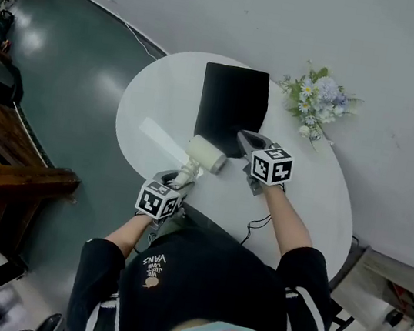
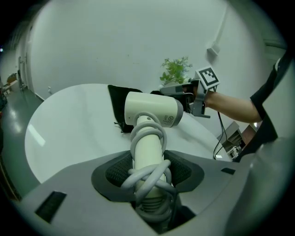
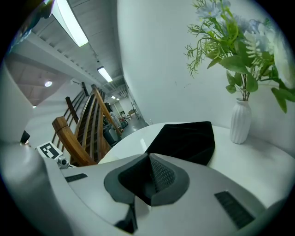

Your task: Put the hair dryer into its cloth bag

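Note:
A white hair dryer point(image 1: 207, 154) point(image 2: 152, 110), its grey cord wound round the handle, is held above the near side of the round white table point(image 1: 164, 92). My left gripper point(image 1: 183, 176) point(image 2: 148, 173) is shut on that handle, and the dryer's head points toward the black cloth bag point(image 1: 232, 106) point(image 2: 119, 99) point(image 3: 189, 140). The bag lies flat on the table. My right gripper point(image 1: 247, 139) point(image 3: 150, 177) is shut on the bag's near edge, with black fabric pinched between its pads. In the left gripper view the right gripper point(image 2: 184, 94) sits just behind the dryer's head.
A white vase of flowers point(image 1: 316, 100) point(image 3: 240, 120) stands on the table to the right of the bag. A wooden stair rail point(image 1: 4, 168) point(image 3: 69, 133) runs along the left. A black cable point(image 1: 260, 224) hangs at the table's near edge.

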Available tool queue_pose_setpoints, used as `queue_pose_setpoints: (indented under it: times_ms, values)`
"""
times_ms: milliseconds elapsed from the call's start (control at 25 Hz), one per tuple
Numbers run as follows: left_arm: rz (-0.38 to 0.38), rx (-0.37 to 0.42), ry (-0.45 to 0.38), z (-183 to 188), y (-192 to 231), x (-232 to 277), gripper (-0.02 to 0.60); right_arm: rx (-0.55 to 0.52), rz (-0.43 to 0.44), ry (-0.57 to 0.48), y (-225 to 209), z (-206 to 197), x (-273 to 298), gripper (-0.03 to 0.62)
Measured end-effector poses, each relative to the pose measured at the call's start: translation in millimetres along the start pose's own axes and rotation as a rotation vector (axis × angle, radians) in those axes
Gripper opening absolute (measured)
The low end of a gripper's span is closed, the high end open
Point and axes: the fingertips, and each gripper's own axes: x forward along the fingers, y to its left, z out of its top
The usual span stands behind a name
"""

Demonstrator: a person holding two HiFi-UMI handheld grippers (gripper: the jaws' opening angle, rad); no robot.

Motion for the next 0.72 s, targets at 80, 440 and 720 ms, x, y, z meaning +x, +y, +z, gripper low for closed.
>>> queue_pose_setpoints:
  times_ms: [80, 440, 720]
  values:
    - [-0.022, 0.030, 0.020, -4, -14, 7, 0.236, 0.001, -0.002, -0.001, -1, 0, -3, 0.046]
    - [-0.078, 0.040, 0.074, -9, -47, 46, 0.236, 0.007, -0.009, -0.005, -8, -7, -17, 0.046]
    - [-0.023, -0.024, 0.057, 7, -30, 65, 0.236, -0.010, -0.004, 0.001, -6, -15, -27, 0.046]
